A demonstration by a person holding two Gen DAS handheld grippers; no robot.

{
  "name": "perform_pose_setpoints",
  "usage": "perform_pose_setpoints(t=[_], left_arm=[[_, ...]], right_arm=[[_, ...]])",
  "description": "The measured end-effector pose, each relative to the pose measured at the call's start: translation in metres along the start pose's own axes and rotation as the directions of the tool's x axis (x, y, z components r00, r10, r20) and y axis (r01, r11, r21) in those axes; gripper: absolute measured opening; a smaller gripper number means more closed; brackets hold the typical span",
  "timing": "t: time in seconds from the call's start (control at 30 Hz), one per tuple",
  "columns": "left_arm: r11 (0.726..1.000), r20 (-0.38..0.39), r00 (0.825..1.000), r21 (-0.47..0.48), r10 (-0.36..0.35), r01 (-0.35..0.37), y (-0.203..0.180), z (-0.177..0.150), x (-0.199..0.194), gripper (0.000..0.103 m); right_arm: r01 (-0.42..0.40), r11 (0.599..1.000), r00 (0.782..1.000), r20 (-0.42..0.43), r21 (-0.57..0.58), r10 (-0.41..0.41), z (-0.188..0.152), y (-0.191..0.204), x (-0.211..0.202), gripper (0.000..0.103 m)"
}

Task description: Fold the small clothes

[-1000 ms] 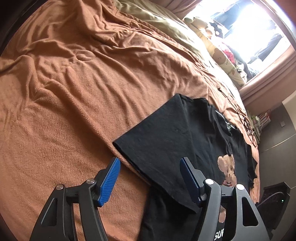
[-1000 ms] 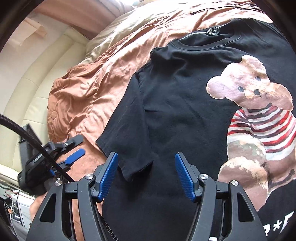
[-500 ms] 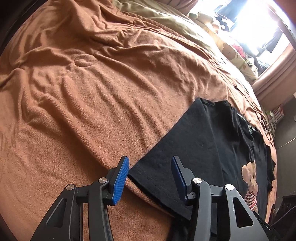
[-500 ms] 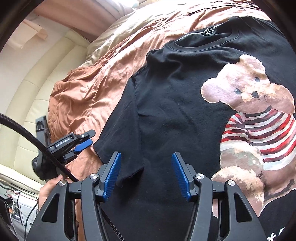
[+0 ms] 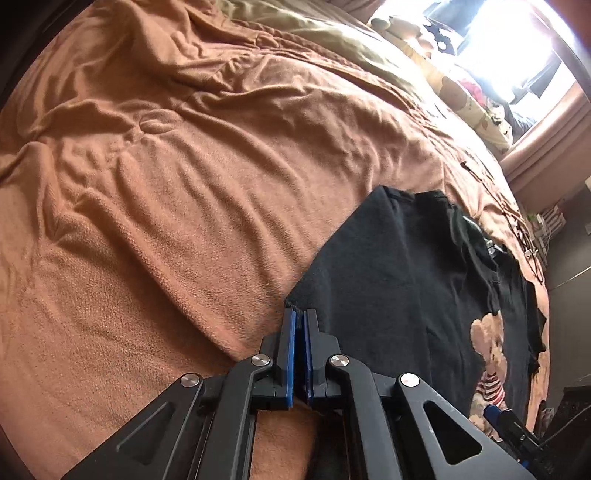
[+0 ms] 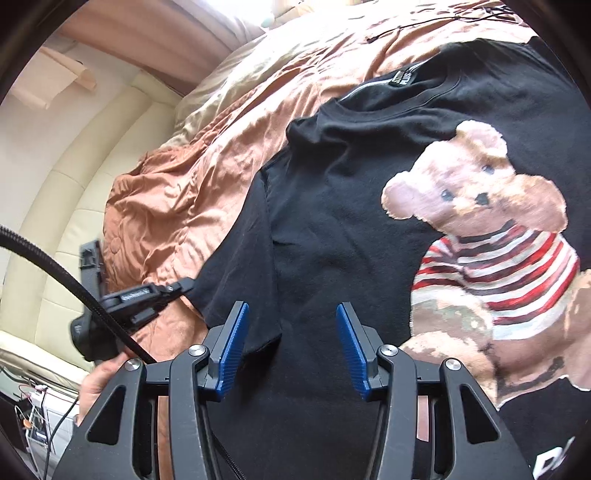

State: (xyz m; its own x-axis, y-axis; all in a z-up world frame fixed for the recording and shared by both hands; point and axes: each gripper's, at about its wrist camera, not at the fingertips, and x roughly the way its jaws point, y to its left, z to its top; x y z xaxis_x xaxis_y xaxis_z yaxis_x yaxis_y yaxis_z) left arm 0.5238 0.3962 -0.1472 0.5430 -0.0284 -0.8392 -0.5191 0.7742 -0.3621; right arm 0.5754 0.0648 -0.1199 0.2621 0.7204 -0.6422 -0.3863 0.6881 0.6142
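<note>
A black T-shirt (image 5: 406, 277) with a teddy-bear print (image 6: 480, 229) lies flat, front up, on the bed. My left gripper (image 5: 299, 314) is shut on the outer corner of the sleeve (image 5: 332, 266); in the right wrist view the left gripper (image 6: 186, 284) nips that same sleeve edge. My right gripper (image 6: 291, 308) hovers over the T-shirt (image 6: 332, 203) where the sleeve's lower hem meets the body. Its jaws are closing, with the cloth between the blue pads (image 6: 232, 347), which do not press on it.
An orange fleece blanket (image 5: 184, 184) covers the bed under the shirt. A cream padded headboard (image 6: 74, 184) stands at the left. Cushions (image 5: 461, 92) lie by the bright window. A thin cord (image 6: 424, 22) lies past the collar. A hand (image 6: 96, 384) holds the left gripper.
The left gripper slid up to the sleeve corner and its jaws closed on it. The right gripper's jaws narrowed a little as it shifted along the sleeve's lower hem.
</note>
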Motion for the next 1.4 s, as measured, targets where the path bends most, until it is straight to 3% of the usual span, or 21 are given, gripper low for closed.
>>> perform_pose_setpoints(t=[0.17, 0.27, 0.33, 0.37, 0.9, 1.03, 1.1, 1.17, 1.2, 1.23, 1.4], left_arm=[[0.997, 0.038, 0.998, 0.053, -0.051, 0.049, -0.038, 0.010, -0.026, 0.004], [0.994, 0.051, 0.996, 0.089, -0.071, 0.066, -0.065, 0.015, -0.034, 0.004], [0.991, 0.050, 0.996, 0.112, -0.079, 0.073, -0.083, 0.018, -0.036, 0.004], [0.989, 0.051, 0.995, 0.126, -0.081, 0.074, -0.093, 0.020, -0.037, 0.004], [0.967, 0.017, 0.991, 0.223, -0.132, 0.125, -0.202, 0.034, -0.004, 0.004], [0.955, -0.010, 0.984, 0.238, -0.178, 0.175, -0.219, 0.031, 0.012, 0.004], [0.952, -0.020, 0.981, 0.241, -0.192, 0.191, -0.220, 0.030, 0.017, 0.012], [0.954, -0.023, 0.982, 0.236, -0.187, 0.187, -0.216, 0.030, 0.018, 0.042], [0.955, -0.011, 0.983, 0.234, -0.186, 0.183, -0.213, 0.029, 0.016, 0.048], [0.956, 0.005, 0.982, 0.232, -0.187, 0.181, -0.208, 0.029, 0.012, 0.052], [0.966, 0.025, 0.988, 0.216, -0.150, 0.141, -0.172, 0.029, -0.002, 0.052]], right_arm=[[0.024, 0.999, 1.000, 0.016, -0.038, -0.024, 0.002, 0.005, -0.018, 0.047], [0.041, 0.999, 0.999, 0.019, -0.025, -0.040, 0.003, 0.005, -0.026, 0.059], [0.041, 0.999, 0.998, 0.038, -0.010, -0.041, 0.005, 0.001, -0.034, 0.072], [0.029, 1.000, 0.998, 0.048, 0.000, -0.029, 0.006, -0.002, -0.039, 0.073], [0.035, 0.998, 0.995, 0.092, 0.051, -0.040, 0.027, -0.066, -0.084, 0.077], [0.033, 0.998, 0.995, 0.092, 0.061, -0.039, 0.029, -0.077, -0.086, 0.077], [0.036, 0.997, 0.995, 0.088, 0.065, -0.042, 0.029, -0.080, -0.086, 0.077], [0.033, 0.998, 0.996, 0.082, 0.062, -0.038, 0.030, -0.083, -0.086, 0.077], [0.033, 0.998, 0.996, 0.080, 0.061, -0.038, 0.030, -0.084, -0.085, 0.077], [0.034, 0.998, 0.996, 0.077, 0.059, -0.039, 0.029, -0.083, -0.083, 0.077], [0.020, 0.999, 0.997, 0.069, 0.051, -0.024, 0.027, -0.075, -0.074, 0.077]])
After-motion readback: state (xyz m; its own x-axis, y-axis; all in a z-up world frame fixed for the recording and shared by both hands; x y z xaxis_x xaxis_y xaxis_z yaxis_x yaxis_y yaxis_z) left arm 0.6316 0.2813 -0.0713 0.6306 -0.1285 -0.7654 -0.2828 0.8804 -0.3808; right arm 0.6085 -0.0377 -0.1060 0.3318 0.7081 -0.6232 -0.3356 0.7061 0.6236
